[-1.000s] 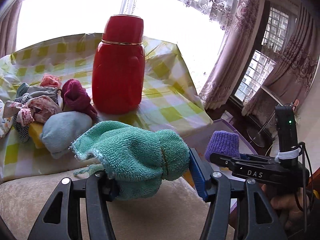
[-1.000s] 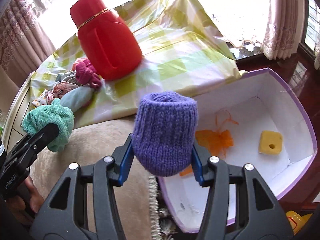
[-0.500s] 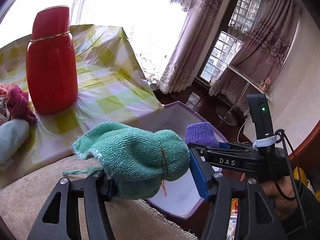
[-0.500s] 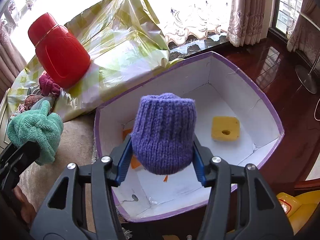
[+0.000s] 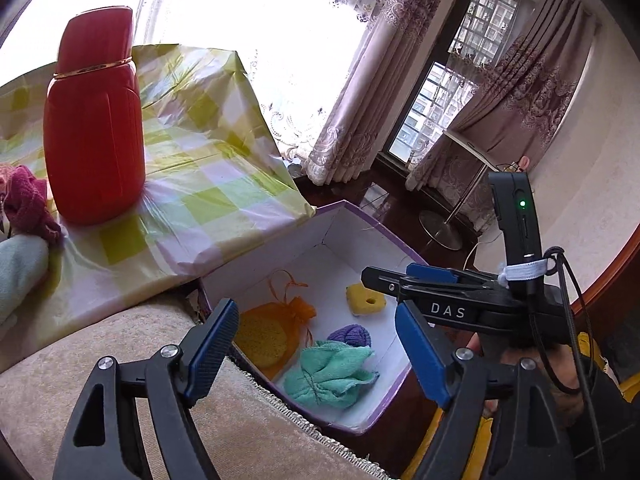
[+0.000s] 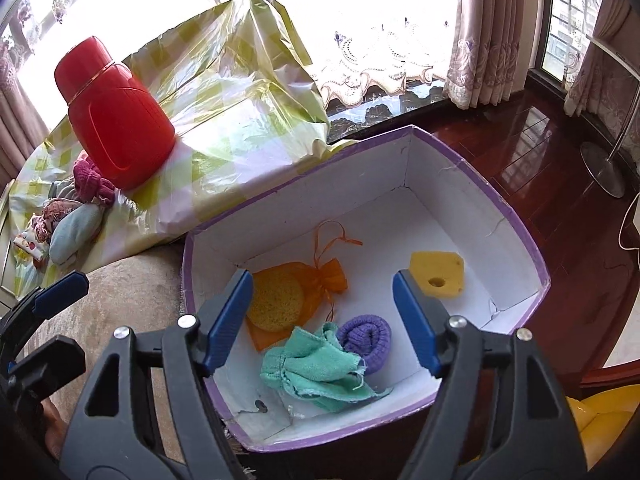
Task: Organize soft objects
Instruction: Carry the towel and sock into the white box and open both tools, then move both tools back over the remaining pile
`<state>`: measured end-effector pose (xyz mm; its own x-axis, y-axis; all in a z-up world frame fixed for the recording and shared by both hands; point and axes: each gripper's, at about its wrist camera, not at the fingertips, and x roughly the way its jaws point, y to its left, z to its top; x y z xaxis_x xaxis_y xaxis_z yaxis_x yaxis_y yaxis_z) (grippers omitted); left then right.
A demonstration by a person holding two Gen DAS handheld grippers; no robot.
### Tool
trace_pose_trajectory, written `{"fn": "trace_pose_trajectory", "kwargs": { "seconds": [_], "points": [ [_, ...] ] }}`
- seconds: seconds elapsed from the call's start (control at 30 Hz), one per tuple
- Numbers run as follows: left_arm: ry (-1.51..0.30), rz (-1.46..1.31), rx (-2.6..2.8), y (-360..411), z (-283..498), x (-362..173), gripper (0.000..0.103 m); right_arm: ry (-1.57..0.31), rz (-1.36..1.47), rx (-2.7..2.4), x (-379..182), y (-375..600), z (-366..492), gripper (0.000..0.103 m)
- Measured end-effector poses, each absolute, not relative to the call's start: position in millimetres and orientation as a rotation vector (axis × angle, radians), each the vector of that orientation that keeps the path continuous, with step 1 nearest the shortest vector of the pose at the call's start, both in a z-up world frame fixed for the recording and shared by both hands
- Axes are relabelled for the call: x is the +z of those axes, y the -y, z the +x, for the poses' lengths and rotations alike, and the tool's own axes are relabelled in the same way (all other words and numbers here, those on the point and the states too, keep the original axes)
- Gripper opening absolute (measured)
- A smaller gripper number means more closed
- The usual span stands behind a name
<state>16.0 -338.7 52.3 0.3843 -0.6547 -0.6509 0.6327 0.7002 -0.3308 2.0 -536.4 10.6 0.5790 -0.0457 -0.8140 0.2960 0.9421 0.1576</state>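
A: Where are the soft things?

B: Both in the box [image 6: 516, 216]. The green cloth [image 6: 316, 368] lies crumpled on the box floor near the front wall, and the purple sock [image 6: 366, 338] sits rolled up just beside it, touching its right edge.

A: And the grippers?

B: The left gripper [image 5: 316, 354] hangs over the box's near corner, its jaws wide apart with nothing between them. They have just been opening. The right gripper [image 6: 322, 316] is the same: jaws spread, just been opening, empty, with the cloth and sock lying below the gap.

A: Can you see one gripper from the other?

B: Yes. In the left view the right gripper [image 5: 404, 276] reaches in from the right edge, a hand [image 5: 560, 372] around its grip. In the right view the left gripper [image 6: 60, 292] shows at the left edge.

A: What else is in the box?

B: An orange pouch [image 6: 296, 292] with a round yellow sponge inside, left of the cloth, and a yellow block [image 6: 438, 274] with a hole, towards the right wall, apart from the rest.

A: Outside it?

B: A red flask [image 5: 94, 132] stands on the checked cover [image 5: 208, 184] of the counter. Left of it is a heap of more soft items: a maroon sock [image 6: 90, 184] and a pale blue one [image 6: 74, 232] beside it.
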Motion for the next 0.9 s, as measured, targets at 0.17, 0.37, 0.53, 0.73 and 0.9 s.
{"fn": "trace_pose_trajectory", "kwargs": {
  "seconds": [0.17, 0.37, 0.53, 0.73, 0.9],
  "points": [
    [-0.789, 0.028, -0.697, 327, 15, 59, 0.083, -0.878, 0.231, -0.185, 24, 517, 6, 0.084],
    [-0.727, 0.174, -0.450, 309, 19, 61, 0.083, -0.847, 0.140, -0.196, 36, 488, 17, 0.091],
    [-0.657, 0.250, -0.342, 283, 22, 66, 0.084, -0.813, 0.029, -0.220, 45, 460, 25, 0.094],
    [-0.637, 0.208, -0.323, 242, 28, 67, 0.084, -0.768, -0.043, -0.198, 50, 428, 37, 0.098],
    [-0.670, 0.028, -0.314, 192, 37, 68, 0.084, -0.776, -0.031, -0.098, 48, 398, 48, 0.098]
  ]
}}
